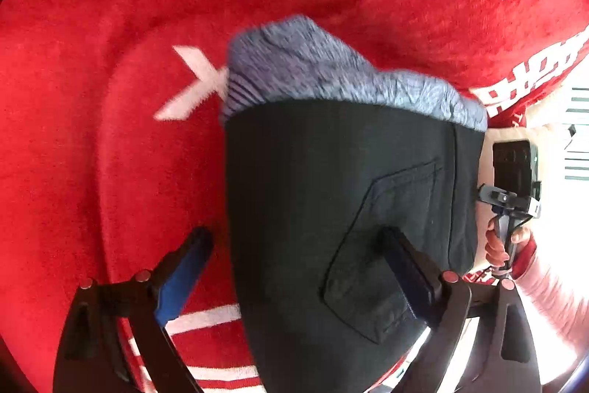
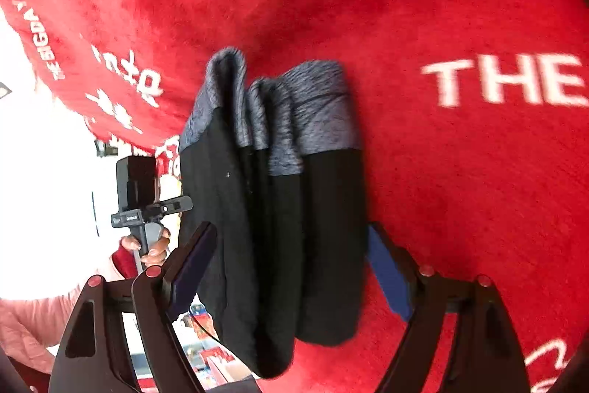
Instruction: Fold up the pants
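Observation:
The pants (image 1: 331, 194) are black with a grey-blue heathered waistband (image 1: 324, 72) and lie bunched in folds on a red plush cloth. In the left wrist view a back pocket (image 1: 371, 267) faces up. My left gripper (image 1: 298, 267) is open, its fingers straddling the pants' left edge; the right finger (image 1: 408, 279) rests over the pocket. In the right wrist view the pants (image 2: 279, 238) show several lengthwise folds. My right gripper (image 2: 291, 264) is open with a finger on each side of the bundle. Each view shows the other gripper held by a hand.
The red cloth (image 2: 460, 190) with white lettering covers the whole surface around the pants. A bright window area (image 2: 44, 153) lies past the cloth's edge. The person's hand and red-sleeved arm (image 1: 515, 245) hold the other gripper beside the pants.

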`<move>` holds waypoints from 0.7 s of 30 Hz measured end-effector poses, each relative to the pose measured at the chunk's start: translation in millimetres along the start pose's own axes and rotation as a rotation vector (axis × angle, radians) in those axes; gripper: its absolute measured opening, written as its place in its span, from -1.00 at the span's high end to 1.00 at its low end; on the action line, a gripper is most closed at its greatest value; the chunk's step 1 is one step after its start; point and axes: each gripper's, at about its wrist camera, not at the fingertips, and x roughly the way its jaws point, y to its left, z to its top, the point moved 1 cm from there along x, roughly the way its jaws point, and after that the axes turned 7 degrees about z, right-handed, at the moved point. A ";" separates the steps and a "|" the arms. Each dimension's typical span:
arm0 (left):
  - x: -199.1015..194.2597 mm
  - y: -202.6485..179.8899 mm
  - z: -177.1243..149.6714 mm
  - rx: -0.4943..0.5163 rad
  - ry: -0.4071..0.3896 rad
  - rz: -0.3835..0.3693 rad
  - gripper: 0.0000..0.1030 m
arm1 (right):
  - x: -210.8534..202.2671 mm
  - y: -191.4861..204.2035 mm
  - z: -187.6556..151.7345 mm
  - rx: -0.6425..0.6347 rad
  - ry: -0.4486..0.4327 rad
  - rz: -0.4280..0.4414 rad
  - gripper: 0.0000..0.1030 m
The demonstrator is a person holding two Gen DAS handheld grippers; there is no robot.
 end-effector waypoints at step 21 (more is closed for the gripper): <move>-68.6 -79.6 -97.6 0.003 -0.137 0.087 -0.09 | -31.0 46.1 -84.4 0.051 0.047 0.079 0.24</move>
